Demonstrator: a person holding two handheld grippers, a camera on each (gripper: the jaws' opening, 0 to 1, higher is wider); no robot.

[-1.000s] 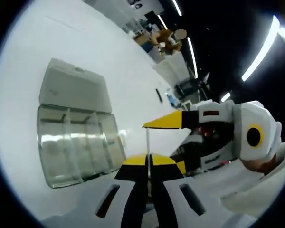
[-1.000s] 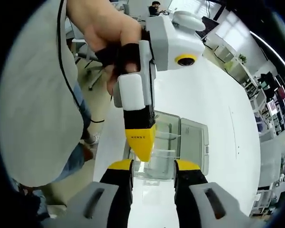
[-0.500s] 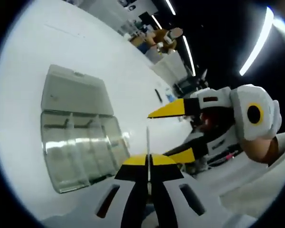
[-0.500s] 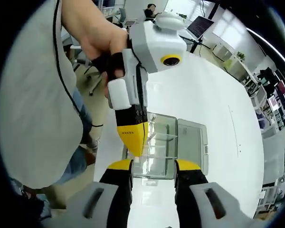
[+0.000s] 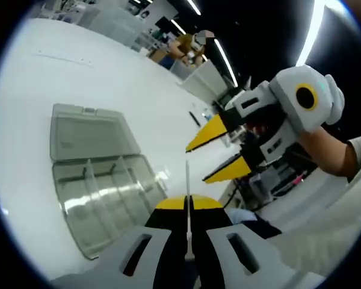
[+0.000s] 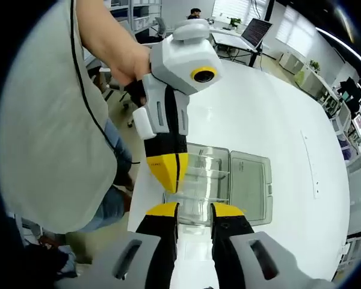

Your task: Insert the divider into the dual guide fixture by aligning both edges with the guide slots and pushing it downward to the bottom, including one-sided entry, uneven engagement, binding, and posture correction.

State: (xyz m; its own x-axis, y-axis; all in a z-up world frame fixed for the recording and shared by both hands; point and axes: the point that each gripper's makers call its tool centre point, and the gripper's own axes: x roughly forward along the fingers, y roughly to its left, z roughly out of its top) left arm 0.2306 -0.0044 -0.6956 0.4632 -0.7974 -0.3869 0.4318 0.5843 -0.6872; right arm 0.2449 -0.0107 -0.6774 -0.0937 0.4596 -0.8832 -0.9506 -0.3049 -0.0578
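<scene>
Two hand-held grippers: left (image 5: 188, 203) clamps a clear divider (image 5: 187, 180), right (image 6: 194, 209) parted, over the compartmented box (image 5: 108, 192).

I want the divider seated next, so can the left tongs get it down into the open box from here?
Probably yes. The left tongs are shut on the divider, held in the air over the table, and the box lies open with nothing over its compartments. The right tongs hang open off to the side.

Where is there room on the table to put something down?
The white table is bare beyond the clear box's open lid and along the far side. It is crowded at the near edge, where the clear box, the left gripper and right gripper meet.
</scene>
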